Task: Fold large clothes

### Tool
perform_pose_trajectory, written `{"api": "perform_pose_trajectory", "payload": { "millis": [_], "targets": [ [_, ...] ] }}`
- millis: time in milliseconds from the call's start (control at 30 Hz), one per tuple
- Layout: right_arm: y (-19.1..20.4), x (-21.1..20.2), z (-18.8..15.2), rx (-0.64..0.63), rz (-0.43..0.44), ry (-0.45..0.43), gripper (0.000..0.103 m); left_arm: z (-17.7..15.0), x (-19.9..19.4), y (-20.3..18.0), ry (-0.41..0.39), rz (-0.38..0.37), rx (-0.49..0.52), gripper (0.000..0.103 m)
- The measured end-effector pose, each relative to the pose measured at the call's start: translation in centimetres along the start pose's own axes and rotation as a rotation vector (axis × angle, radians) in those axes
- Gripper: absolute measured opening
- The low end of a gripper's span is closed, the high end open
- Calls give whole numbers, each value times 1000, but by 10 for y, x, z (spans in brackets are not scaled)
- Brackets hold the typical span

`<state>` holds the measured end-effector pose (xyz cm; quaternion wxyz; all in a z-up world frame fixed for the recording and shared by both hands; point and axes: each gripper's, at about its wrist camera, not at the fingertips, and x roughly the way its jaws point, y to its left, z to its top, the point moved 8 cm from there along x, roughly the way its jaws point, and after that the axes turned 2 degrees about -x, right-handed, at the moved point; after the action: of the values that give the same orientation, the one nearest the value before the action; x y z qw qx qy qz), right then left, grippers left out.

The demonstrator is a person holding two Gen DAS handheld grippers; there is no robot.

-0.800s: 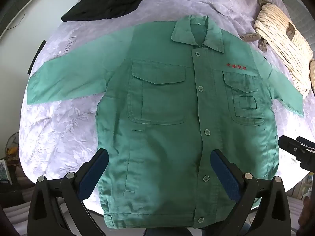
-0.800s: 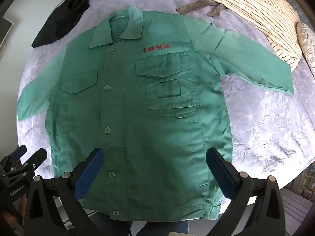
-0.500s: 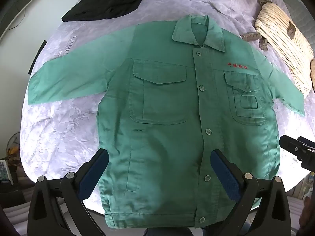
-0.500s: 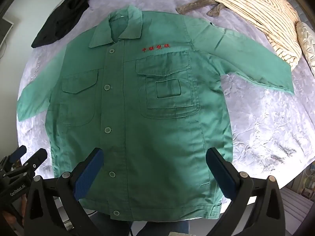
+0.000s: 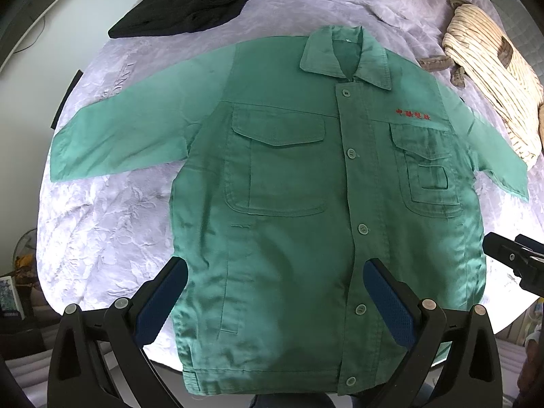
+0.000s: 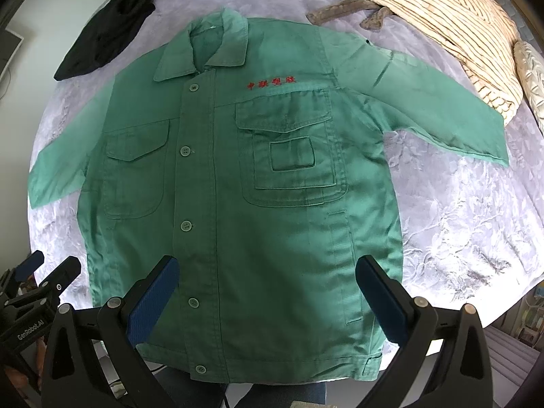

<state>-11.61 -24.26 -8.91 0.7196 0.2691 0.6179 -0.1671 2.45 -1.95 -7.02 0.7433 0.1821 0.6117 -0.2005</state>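
A green buttoned work jacket (image 5: 292, 204) (image 6: 238, 204) lies flat and face up on a pale lilac bedspread (image 5: 102, 221), with both sleeves spread out to the sides and red lettering on its chest. My left gripper (image 5: 275, 292) hovers open above the jacket's lower left half, nothing between its blue pads. High over the lower right half, my right gripper (image 6: 267, 289) also stands open and holds nothing. Each gripper shows at the edge of the other's view.
A black garment (image 5: 187, 3) lies at the far left of the bed. A cream striped knit garment (image 5: 493, 85) lies at the far right. The bed's near edge runs just below the jacket's hem, with floor and clutter beyond.
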Motion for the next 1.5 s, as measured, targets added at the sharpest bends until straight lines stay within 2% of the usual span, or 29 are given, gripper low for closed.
{"api": "perform_pose_trajectory", "payload": {
  "millis": [467,800,867,1000,1133,1200,1233,1500],
  "targets": [
    [4,3,5,-8,-4,-30,103,1,2,-1,4,10,-1,103],
    [4,4,5,-7,-19,-19,103,2,4,0,5,8,2,103],
    [6,6,3,1,15,0,103,2,4,0,5,7,5,103],
    [6,8,2,7,29,7,103,2,4,-2,5,6,9,103],
    [12,5,-1,26,125,36,103,2,3,-3,4,5,11,103],
    [12,4,-1,26,121,33,103,2,3,-2,3,4,11,103],
    [8,5,1,18,69,17,103,2,3,-2,3,3,11,103],
    [8,2,-2,27,77,26,103,-2,3,3,1,-13,-2,103]
  ]
}}
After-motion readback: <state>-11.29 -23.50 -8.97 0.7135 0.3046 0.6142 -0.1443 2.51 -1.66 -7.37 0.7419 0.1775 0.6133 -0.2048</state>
